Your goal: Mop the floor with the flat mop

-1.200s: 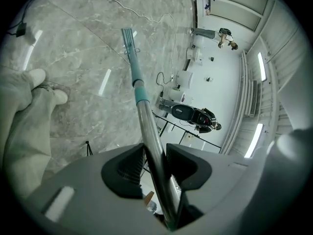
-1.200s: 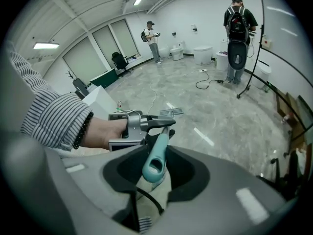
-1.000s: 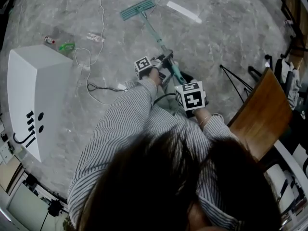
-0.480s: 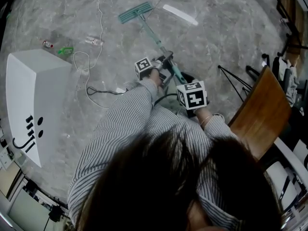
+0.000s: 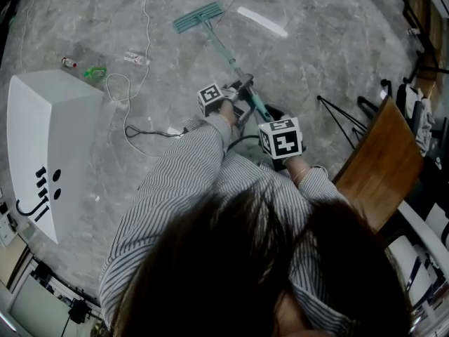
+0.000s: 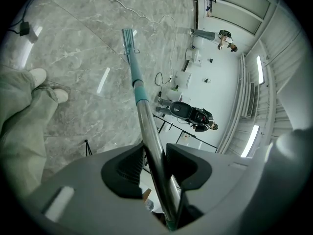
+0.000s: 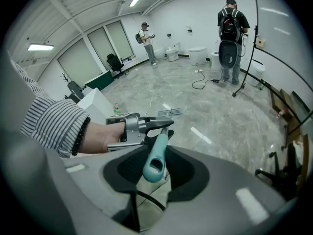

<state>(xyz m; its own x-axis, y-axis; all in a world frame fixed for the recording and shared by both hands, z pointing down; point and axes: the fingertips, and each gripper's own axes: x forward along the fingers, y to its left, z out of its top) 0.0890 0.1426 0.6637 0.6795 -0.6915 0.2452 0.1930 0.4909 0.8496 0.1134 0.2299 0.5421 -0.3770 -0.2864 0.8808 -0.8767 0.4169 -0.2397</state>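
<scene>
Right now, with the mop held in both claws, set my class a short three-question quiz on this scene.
1. True or false: the left claw is empty.
2. The right claw clamps: A a bucket, B the mop's teal grip, C a sponge?
3. Which claw holds the steel pole nearer the mop head?
Key: 1 false, it clamps the pole; 2 B; 3 left.

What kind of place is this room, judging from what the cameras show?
Probably a large indoor test hall or showroom rather than a home. It has a wide polished grey stone floor. White toilets stand by the far wall, and a loose cable lies across the floor near people standing there.
</scene>
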